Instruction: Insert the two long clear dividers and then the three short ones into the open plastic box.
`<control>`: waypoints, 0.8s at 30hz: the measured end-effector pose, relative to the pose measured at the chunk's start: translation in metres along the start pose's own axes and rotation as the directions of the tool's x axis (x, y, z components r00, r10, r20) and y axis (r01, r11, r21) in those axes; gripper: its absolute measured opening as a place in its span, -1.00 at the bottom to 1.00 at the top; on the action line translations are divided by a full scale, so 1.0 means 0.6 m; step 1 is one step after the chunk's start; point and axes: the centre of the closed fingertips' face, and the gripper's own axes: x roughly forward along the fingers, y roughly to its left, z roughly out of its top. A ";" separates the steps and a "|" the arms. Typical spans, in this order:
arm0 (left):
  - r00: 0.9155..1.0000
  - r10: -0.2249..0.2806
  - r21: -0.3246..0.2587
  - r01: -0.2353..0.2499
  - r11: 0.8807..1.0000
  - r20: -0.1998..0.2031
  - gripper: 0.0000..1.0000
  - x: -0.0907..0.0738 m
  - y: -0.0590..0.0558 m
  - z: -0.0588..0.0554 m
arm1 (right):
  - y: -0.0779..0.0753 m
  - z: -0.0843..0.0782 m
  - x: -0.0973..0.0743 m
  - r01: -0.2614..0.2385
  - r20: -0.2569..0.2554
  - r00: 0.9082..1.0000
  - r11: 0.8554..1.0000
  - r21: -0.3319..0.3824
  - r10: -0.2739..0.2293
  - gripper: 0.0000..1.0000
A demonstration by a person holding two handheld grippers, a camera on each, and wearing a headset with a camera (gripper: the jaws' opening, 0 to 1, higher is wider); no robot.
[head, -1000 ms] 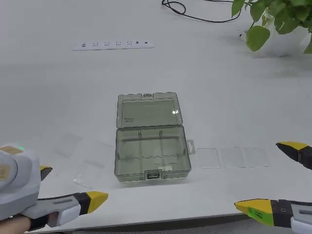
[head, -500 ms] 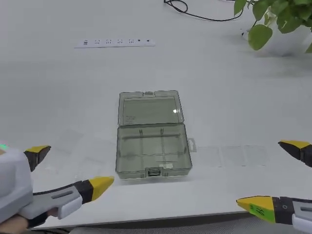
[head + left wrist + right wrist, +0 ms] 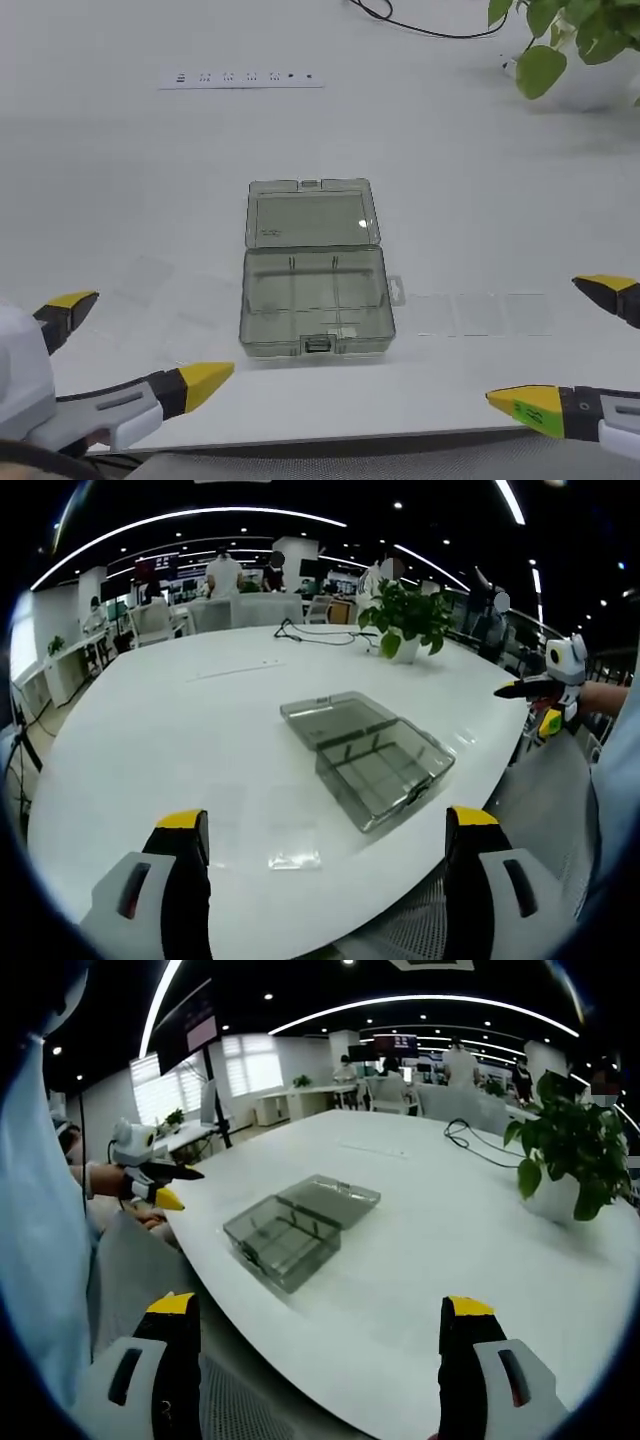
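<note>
With the left gripper (image 3: 138, 342) and right gripper (image 3: 555, 342) both wide open and empty, a flat clear plastic divider (image 3: 295, 860) lies left of the open smoky rectangular plastic box (image 3: 315, 290), just ahead of the left jaws.

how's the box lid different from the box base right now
The lid lies folded back, farther away; the base sits nearer. The lid is shallow; the base is deeper, with ribbed walls and a front latch. Both are smoky clear plastic, hinged together.
</note>
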 end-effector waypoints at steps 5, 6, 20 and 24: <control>1.000 0.002 -0.002 -0.002 1.000 -0.008 1.00 0.001 0.001 -0.004 | -0.001 0.000 0.001 0.002 0.000 1.000 1.000 -0.006 -0.002 1.00; 1.000 0.003 -0.001 -0.003 1.000 -0.010 1.00 0.001 0.002 -0.005 | -0.001 0.000 0.001 0.002 0.002 1.000 1.000 -0.001 -0.002 1.00; 0.999 -0.001 -0.011 0.000 1.000 -0.038 0.94 0.005 0.006 -0.014 | -0.002 -0.006 0.000 0.012 -0.008 1.000 1.000 0.005 -0.012 1.00; 0.999 0.002 -0.006 -0.002 1.000 -0.047 0.92 0.007 0.007 -0.018 | -0.003 -0.004 0.001 0.013 -0.007 1.000 1.000 0.003 -0.013 1.00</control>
